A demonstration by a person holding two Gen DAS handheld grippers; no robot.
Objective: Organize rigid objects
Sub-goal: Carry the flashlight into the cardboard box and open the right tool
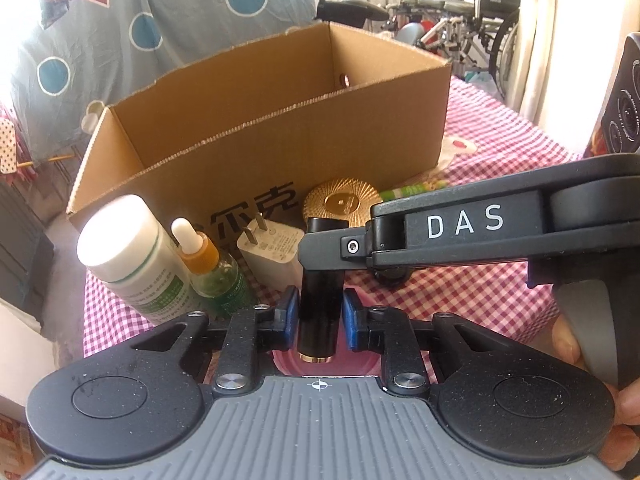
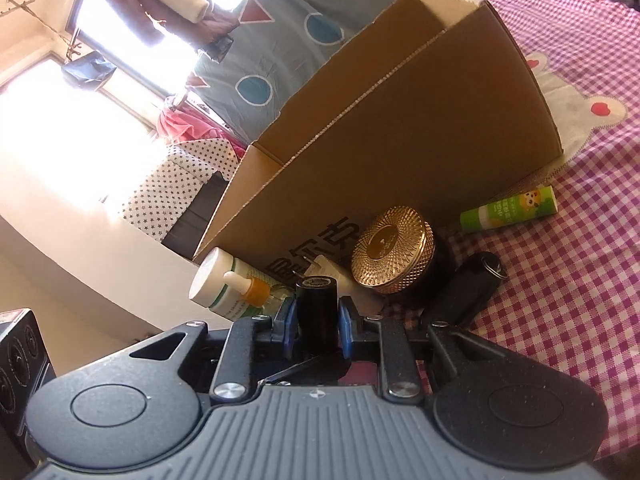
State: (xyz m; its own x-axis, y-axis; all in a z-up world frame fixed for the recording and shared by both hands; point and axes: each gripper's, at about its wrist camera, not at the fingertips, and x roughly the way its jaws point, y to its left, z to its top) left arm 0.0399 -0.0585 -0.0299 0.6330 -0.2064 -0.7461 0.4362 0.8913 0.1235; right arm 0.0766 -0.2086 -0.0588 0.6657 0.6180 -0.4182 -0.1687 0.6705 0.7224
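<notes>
A black lipstick tube [image 1: 320, 292] with a gold rim stands between the blue pads of my left gripper [image 1: 320, 312], which is shut on it. My right gripper [image 2: 316, 322] is shut on the same tube's upper part [image 2: 316, 308]; in the left wrist view it reaches in from the right [image 1: 320, 248]. Behind stands an open cardboard box [image 1: 280, 128], also in the right wrist view [image 2: 400, 120]. In front of it are a white bottle [image 1: 124, 248], a dropper bottle [image 1: 212, 268], a white charger plug [image 1: 272, 252] and a gold-lidded jar [image 1: 340, 202].
A green tube [image 2: 508, 210] lies beside the box on the pink checked tablecloth [image 2: 560, 300]. A black key fob [image 2: 468, 292] lies right of the gold jar [image 2: 392, 256]. The table edge drops off at the left. Wheelchairs [image 1: 460, 12] stand behind.
</notes>
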